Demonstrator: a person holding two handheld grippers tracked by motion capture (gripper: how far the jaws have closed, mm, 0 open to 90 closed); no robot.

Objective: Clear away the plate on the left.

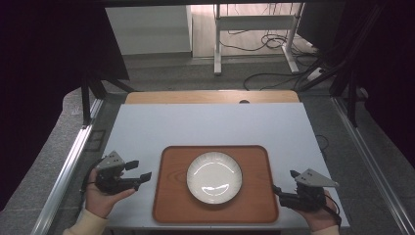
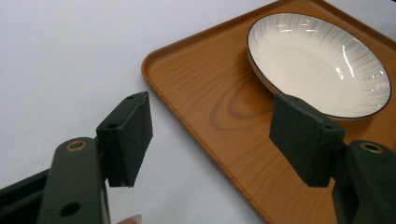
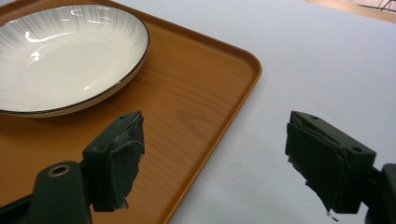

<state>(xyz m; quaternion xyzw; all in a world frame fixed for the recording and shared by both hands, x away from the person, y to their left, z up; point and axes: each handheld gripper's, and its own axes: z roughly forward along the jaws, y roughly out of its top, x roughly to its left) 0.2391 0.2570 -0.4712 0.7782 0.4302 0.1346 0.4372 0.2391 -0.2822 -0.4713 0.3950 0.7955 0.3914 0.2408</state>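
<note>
A brown wood-grain rectangular tray (image 1: 215,205) lies on the pale grey table (image 1: 205,125), towards its near edge. On the middle of the tray sits a round white shallow plate with a thin dark rim (image 1: 214,176), empty.

The left gripper (image 1: 139,172), held in the person's left hand (image 1: 100,198), hovers just left of the tray with its jaws spread wide and nothing between them; in the left gripper view they frame the tray's near-left corner (image 2: 149,65) and the plate (image 2: 317,56).

The right gripper (image 1: 285,182), in the right hand (image 1: 320,220), sits just right of the tray, jaws likewise spread and empty, straddling the tray's right edge (image 3: 219,130) in the right gripper view, beside the plate (image 3: 65,56).
</note>
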